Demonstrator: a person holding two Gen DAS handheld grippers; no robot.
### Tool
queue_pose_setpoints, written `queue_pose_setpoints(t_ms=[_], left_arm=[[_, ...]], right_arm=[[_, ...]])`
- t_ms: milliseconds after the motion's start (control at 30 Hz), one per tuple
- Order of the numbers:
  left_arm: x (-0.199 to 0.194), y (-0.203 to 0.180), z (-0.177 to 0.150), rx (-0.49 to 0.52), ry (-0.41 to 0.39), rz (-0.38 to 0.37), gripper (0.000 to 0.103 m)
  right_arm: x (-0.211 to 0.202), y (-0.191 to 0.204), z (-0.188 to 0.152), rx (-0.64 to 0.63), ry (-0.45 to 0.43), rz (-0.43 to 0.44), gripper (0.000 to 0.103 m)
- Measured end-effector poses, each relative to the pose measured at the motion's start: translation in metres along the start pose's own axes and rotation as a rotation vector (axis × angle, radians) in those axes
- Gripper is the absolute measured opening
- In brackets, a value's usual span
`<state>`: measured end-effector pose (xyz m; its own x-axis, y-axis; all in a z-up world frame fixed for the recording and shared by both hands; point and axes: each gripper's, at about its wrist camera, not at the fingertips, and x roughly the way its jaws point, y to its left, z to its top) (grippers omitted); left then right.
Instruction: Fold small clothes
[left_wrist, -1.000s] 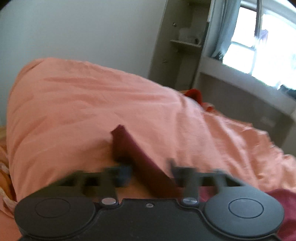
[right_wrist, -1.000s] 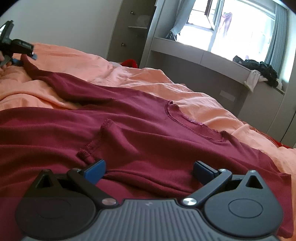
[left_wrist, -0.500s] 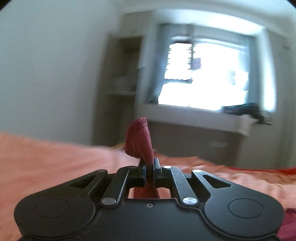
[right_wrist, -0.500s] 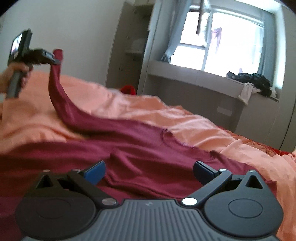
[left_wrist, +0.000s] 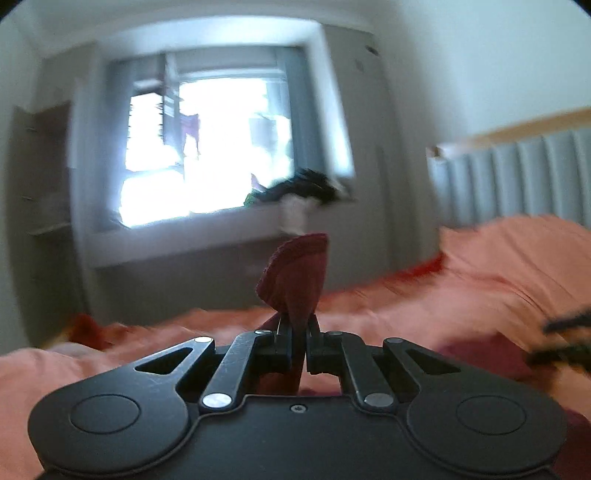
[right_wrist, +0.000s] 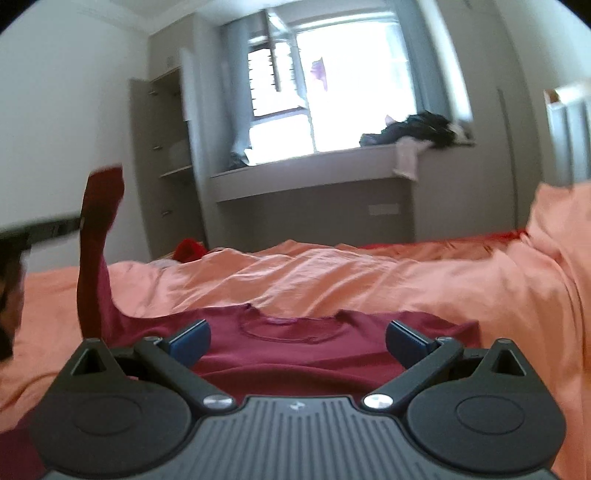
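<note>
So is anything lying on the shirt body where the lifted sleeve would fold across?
Nothing visible. The left gripper holds the sleeve up, and the maroon shirt body lies bare on the orange bedding. The right gripper hovers open over it, so it might need to move.

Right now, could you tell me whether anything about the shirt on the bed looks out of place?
Yes: the maroon shirt lies flat, but one sleeve stands high off the orange bedding, pinched in the left tongs.
</note>
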<state>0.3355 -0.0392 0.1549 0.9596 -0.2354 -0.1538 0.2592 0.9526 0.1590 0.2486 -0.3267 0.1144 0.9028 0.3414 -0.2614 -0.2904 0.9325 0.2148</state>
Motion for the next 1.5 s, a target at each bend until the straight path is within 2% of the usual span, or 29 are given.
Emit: queue_pose_setpoints(t_ms=[100, 267, 400, 467, 633, 700, 833, 967, 1133, 1167, 1267, 1300, 1333, 1367, 1433, 1500], left_arm=[[0.008, -0.036, -0.027, -0.023, 0.071, -0.086, 0.008], [0.009, -0.067, -0.073, -0.030, 0.163, -0.145, 0.009], [0.007, -0.077, -0.096, -0.061, 0.227, -0.174, 0.020], [0.002, -0.078, -0.103, -0.055, 0.259, -0.200, 0.028], [-0.019, -0.069, -0.107, -0.057, 0.296, -0.242, 0.060], [-0.027, -0.061, -0.104, -0.082, 0.303, -0.252, 0.068], [-0.043, -0.034, -0.099, -0.157, 0.320, -0.190, 0.075], [-0.052, 0.000, -0.096, -0.203, 0.323, -0.021, 0.081], [-0.040, 0.046, -0.093, -0.286, 0.331, 0.183, 0.085], [-0.035, 0.055, -0.094, -0.293, 0.331, 0.238, 0.085], [-0.020, 0.075, -0.097, -0.292, 0.333, 0.399, 0.085], [-0.016, 0.080, -0.099, -0.299, 0.322, 0.418, 0.085], [-0.013, 0.087, -0.101, -0.317, 0.314, 0.427, 0.085], [-0.008, 0.095, -0.104, -0.351, 0.319, 0.427, 0.085], [-0.001, 0.113, -0.112, -0.447, 0.334, 0.402, 0.082], [0.003, 0.132, -0.121, -0.562, 0.362, 0.370, 0.076]], right_arm=[[-0.003, -0.018, -0.001, 0.054, 0.004, -0.011, 0.103], [-0.002, -0.029, -0.005, 0.100, 0.029, -0.007, 0.103], [0.003, -0.025, -0.011, 0.125, 0.063, 0.042, 0.103], [0.006, -0.021, -0.013, 0.128, 0.078, 0.063, 0.103], [0.011, -0.008, -0.018, 0.115, 0.100, 0.085, 0.103], [0.014, -0.003, -0.020, 0.107, 0.113, 0.090, 0.103], [0.019, 0.004, -0.027, 0.087, 0.154, 0.099, 0.103], [0.024, 0.010, -0.031, 0.072, 0.188, 0.121, 0.102], [0.032, 0.020, -0.035, 0.018, 0.215, 0.115, 0.080], [0.033, 0.024, -0.037, -0.005, 0.223, 0.121, 0.078], [0.036, 0.039, -0.040, -0.096, 0.249, 0.155, 0.062], [0.036, 0.046, -0.041, -0.125, 0.261, 0.169, 0.056], [0.036, 0.052, -0.043, -0.150, 0.277, 0.186, 0.044], [0.038, 0.057, -0.045, -0.170, 0.294, 0.202, 0.037], [0.041, 0.065, -0.049, -0.192, 0.313, 0.206, 0.016], [0.041, 0.070, -0.051, -0.207, 0.315, 0.205, 0.006]])
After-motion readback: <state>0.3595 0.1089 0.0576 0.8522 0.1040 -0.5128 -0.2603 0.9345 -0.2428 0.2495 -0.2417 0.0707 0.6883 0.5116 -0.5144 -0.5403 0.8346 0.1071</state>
